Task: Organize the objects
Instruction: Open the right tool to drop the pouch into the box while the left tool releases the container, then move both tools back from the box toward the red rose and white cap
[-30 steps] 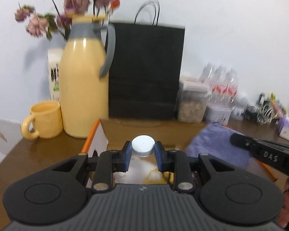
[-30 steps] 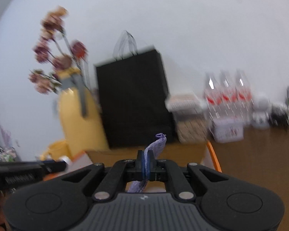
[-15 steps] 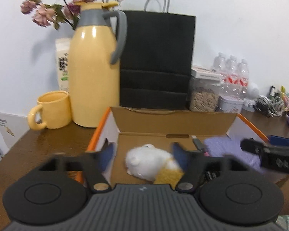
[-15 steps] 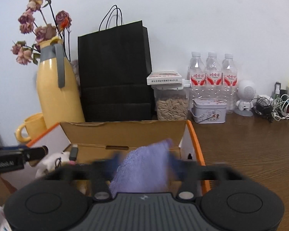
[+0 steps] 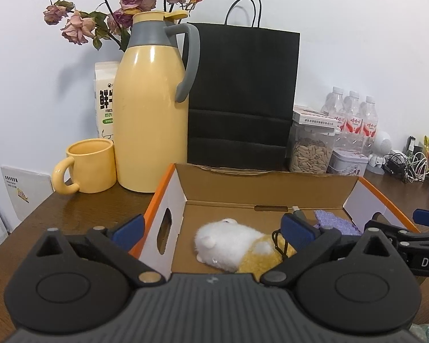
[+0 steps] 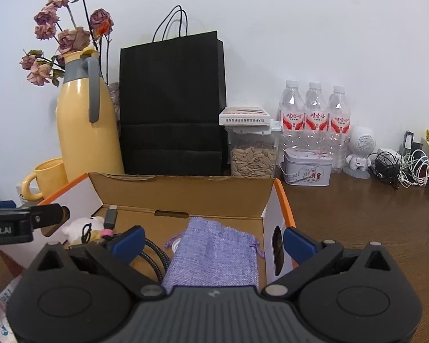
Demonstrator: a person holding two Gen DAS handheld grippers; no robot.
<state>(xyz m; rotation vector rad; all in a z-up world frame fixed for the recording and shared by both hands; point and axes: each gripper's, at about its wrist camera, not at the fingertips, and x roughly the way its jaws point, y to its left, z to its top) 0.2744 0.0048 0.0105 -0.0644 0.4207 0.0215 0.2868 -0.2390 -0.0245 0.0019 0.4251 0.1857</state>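
jaws of my left gripper (image 5: 211, 227) and right gripper (image 6: 213, 241) have just been opening, now spread wide, gripping nothing. plush toy (image 5: 237, 247) lies ahead between my left pads, lengthwise across them. purple pouch (image 6: 214, 257) lies flat between my right pads, long axis pointing away, inside cardboard box (image 6: 186, 193).

Plush toy (image 5: 237, 243) partly hidden behind tongs; milk carton (image 5: 105, 100) half behind flask (image 5: 150, 108).

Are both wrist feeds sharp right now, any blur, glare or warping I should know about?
Left wrist: sharp, soft glare streak on the yellow thermos, fisheye bends the black bag. Right wrist: sharp too, purple pouch crisp inside the cardboard box, dark vignette at the corners.
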